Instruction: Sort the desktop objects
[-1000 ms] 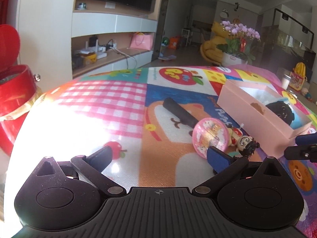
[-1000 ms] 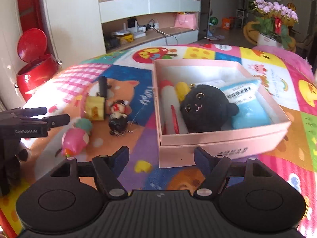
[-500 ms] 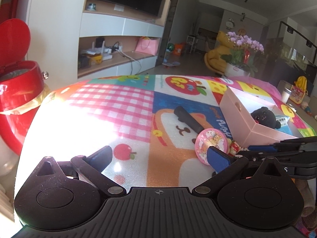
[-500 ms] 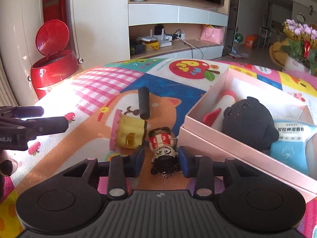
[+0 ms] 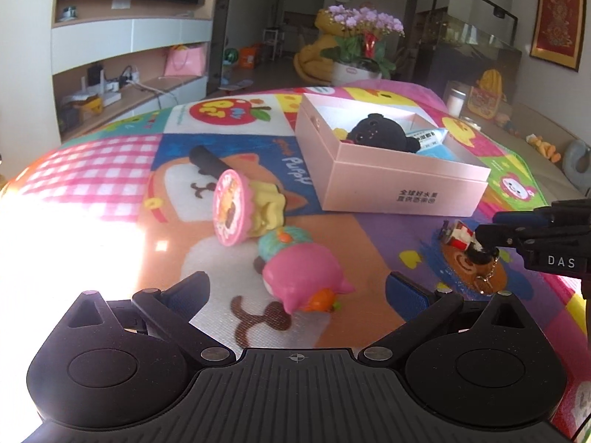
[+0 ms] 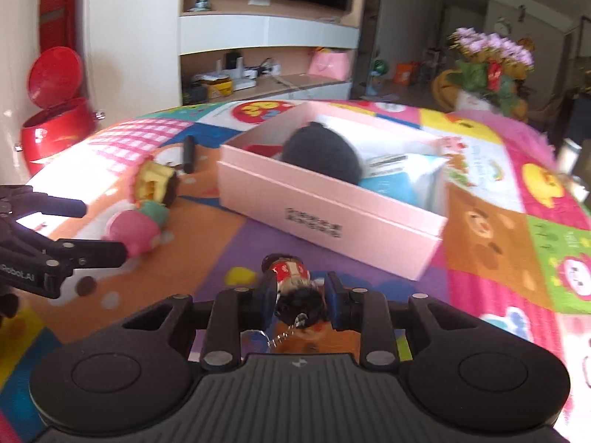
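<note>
My right gripper (image 6: pixel 299 295) is shut on a small doll (image 6: pixel 291 280) with black hair and a red-and-white dress; its key chain dangles below. In the left wrist view that doll (image 5: pixel 460 236) hangs just above the mat in the right gripper (image 5: pixel 487 238), in front of the pink box (image 5: pixel 388 181). My left gripper (image 5: pixel 295 288) is open, and a pink pig toy (image 5: pixel 303 273) lies on the mat between its fingers, untouched. A round pink-and-yellow toy (image 5: pixel 236 206) and a black cylinder (image 5: pixel 207 160) lie behind it. The box (image 6: pixel 332 214) holds a black plush (image 6: pixel 321 155) and a blue packet (image 6: pixel 399 181).
A colourful cartoon mat (image 5: pixel 110 170) covers the table. A red bin (image 6: pixel 51 125) with its lid up stands off the table's left edge. A flower pot (image 5: pixel 362 37) and shelving stand beyond the far edge. Sunlight glares on the mat's left side.
The right gripper shut on the doll beside the yellow toy and carried it to the front of the box. The left gripper swung right, so the pig toy now lies between its fingers.
</note>
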The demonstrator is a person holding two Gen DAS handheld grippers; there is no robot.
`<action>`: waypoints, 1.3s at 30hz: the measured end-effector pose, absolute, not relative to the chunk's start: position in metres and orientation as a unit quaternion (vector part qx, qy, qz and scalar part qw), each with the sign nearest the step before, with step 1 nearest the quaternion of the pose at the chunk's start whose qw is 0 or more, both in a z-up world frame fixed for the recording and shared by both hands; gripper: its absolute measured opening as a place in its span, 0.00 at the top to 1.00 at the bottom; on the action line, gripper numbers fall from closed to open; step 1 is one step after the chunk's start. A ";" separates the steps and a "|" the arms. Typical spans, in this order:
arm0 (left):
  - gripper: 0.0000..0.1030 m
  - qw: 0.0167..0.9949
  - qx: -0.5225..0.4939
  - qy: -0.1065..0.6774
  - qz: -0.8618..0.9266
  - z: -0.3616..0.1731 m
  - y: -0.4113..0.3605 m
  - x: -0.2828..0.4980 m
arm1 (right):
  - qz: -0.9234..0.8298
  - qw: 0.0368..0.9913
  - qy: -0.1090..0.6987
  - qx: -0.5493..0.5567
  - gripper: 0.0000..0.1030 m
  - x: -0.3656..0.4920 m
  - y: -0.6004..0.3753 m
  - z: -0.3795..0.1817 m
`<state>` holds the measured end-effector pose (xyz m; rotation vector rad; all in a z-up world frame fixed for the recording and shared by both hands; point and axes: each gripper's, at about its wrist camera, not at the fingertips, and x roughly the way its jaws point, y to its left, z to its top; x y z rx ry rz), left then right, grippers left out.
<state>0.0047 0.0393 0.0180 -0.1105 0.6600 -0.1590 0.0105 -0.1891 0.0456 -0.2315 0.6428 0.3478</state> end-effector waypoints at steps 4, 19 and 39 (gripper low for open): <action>0.01 0.941 -0.052 0.330 -0.057 0.016 0.032 0.010 | 0.147 0.938 0.312 -0.044 0.41 0.006 -0.217 0.044; 0.44 0.939 0.013 0.337 -0.072 0.012 0.004 0.030 | 0.145 0.936 0.321 0.008 0.05 -0.006 -0.218 0.018; 0.02 0.931 0.038 0.355 -0.078 0.008 0.034 0.004 | 0.125 0.922 0.365 -0.002 0.00 0.006 -0.212 0.009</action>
